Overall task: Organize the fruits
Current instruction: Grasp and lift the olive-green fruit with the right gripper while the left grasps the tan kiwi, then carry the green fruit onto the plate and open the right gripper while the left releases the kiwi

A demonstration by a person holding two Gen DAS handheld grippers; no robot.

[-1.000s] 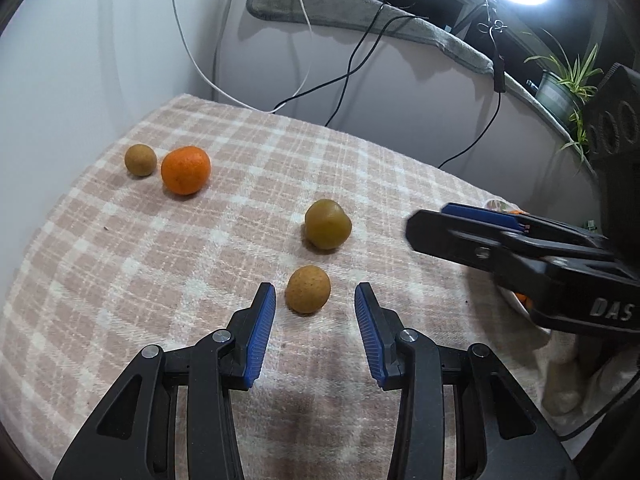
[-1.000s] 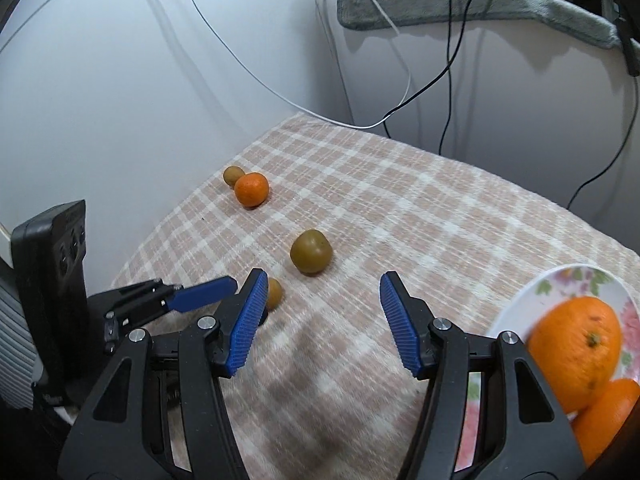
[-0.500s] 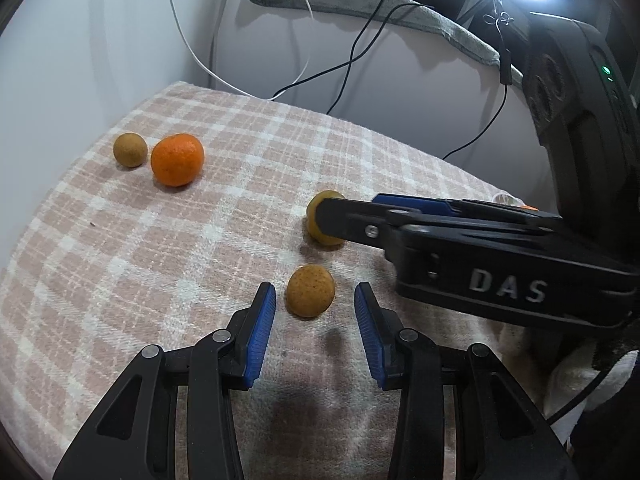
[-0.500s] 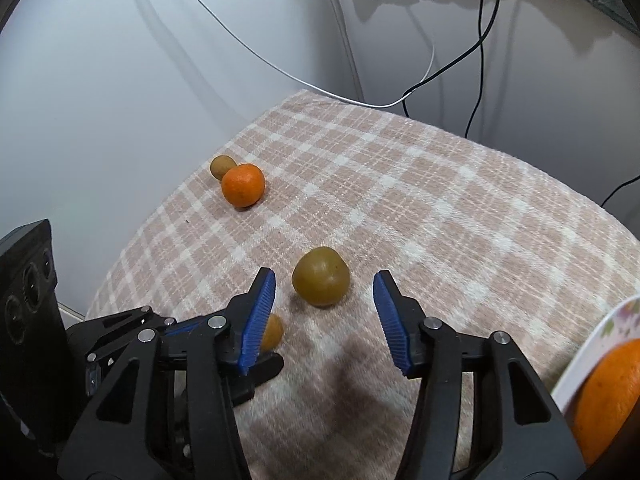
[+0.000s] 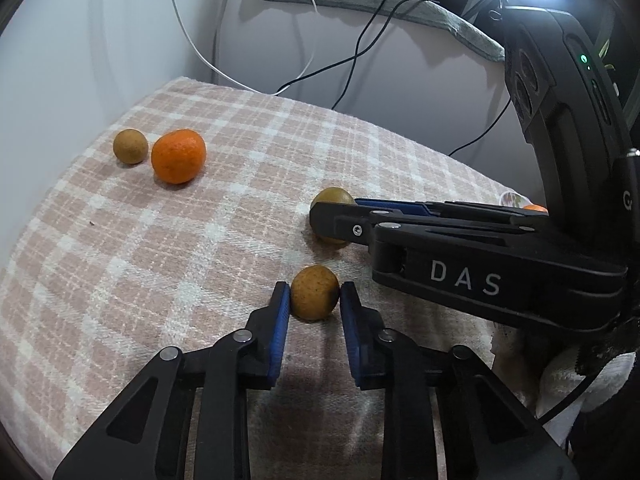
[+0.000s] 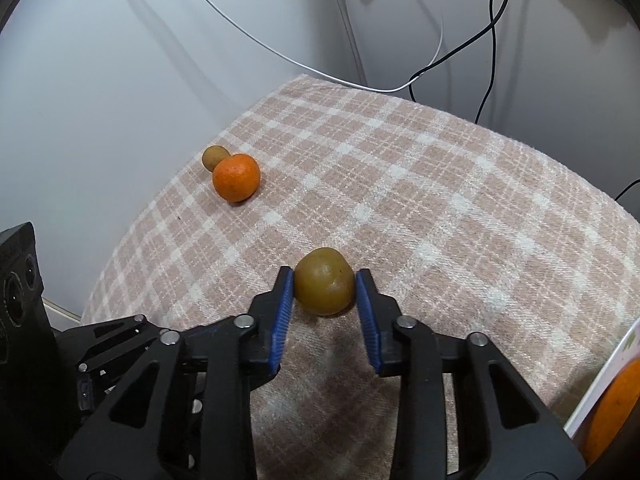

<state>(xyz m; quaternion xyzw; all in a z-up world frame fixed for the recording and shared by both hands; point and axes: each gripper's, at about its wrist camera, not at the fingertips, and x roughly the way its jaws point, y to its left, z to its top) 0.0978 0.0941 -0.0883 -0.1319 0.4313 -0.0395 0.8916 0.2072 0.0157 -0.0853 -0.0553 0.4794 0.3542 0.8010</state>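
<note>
On the desk's pink checked cloth (image 5: pixel 168 240), a small round tan fruit (image 5: pixel 314 292) is clamped by the left tool (image 5: pixel 314 312). A round olive-green fruit (image 6: pixel 325 281) is being closed on, pads touching, by the right tool (image 6: pixel 325 308).

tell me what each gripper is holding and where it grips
Left gripper pinches the small tan fruit by its two sides. Right gripper, jaws closing, pinches the olive-green fruit by its sides.

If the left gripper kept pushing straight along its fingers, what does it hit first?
The small brown fruit already sits between the left gripper's pads. Beyond that, likely the checked cloth, since the gripper points downward; the right gripper's fingers cross further ahead, but depth is unclear.
</note>
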